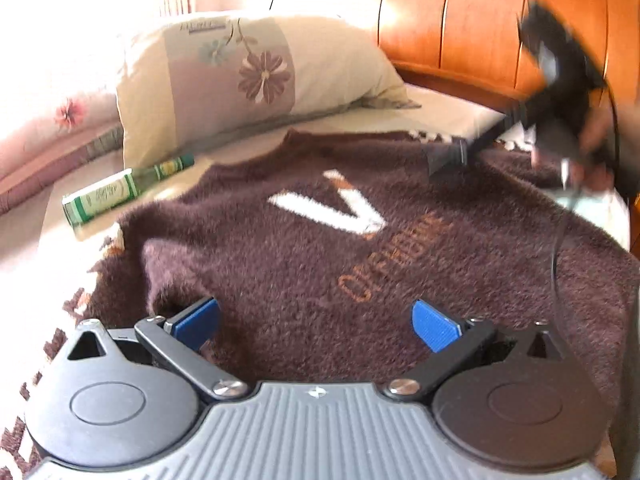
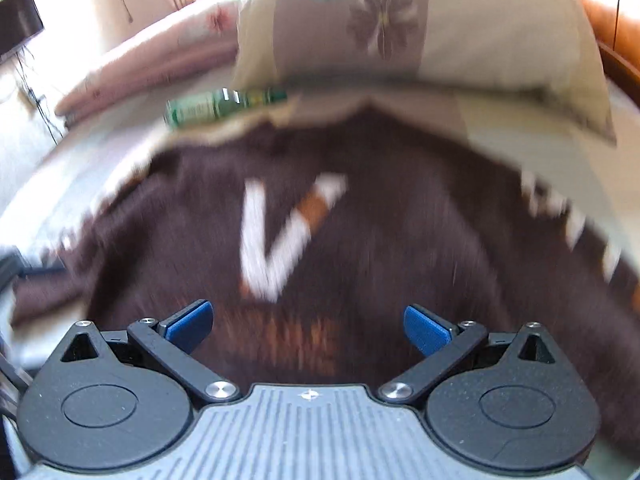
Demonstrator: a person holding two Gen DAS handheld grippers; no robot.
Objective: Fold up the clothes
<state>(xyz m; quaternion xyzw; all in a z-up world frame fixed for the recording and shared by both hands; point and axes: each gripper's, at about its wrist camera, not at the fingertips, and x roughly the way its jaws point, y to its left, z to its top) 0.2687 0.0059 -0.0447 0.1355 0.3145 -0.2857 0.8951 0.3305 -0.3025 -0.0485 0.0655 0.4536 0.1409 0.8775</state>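
1. A bed (image 1: 448,114) with a pale sheet fills both views; an orange wooden headboard (image 1: 480,28) curves behind it, and bright curtained light washes out the far left of the room.
2. The brown fuzzy sweater (image 1: 304,256) lies spread flat on the sheet, its white V and orange lettering facing up (the right wrist view is smeared by motion blur).
3. Beyond the sweater's far edge a flowered pillow (image 1: 248,76) leans up, and a green bottle (image 1: 120,192) lies on its side just off the sweater's far-left corner, beside the pillow.
4. Left of the sweater, bare sheet stays open up to a pink folded quilt (image 1: 48,128); the sweater's patterned brown-and-white trim marks its left and right edges.
5. The left gripper (image 1: 316,326) sits low over the sweater's near edge, blue pads spread wide, nothing between them.
6. The right gripper (image 2: 308,328) hangs over the sweater's near part, its blue pads likewise parted and empty; from the left wrist it appears blurred at the sweater's far-right side.
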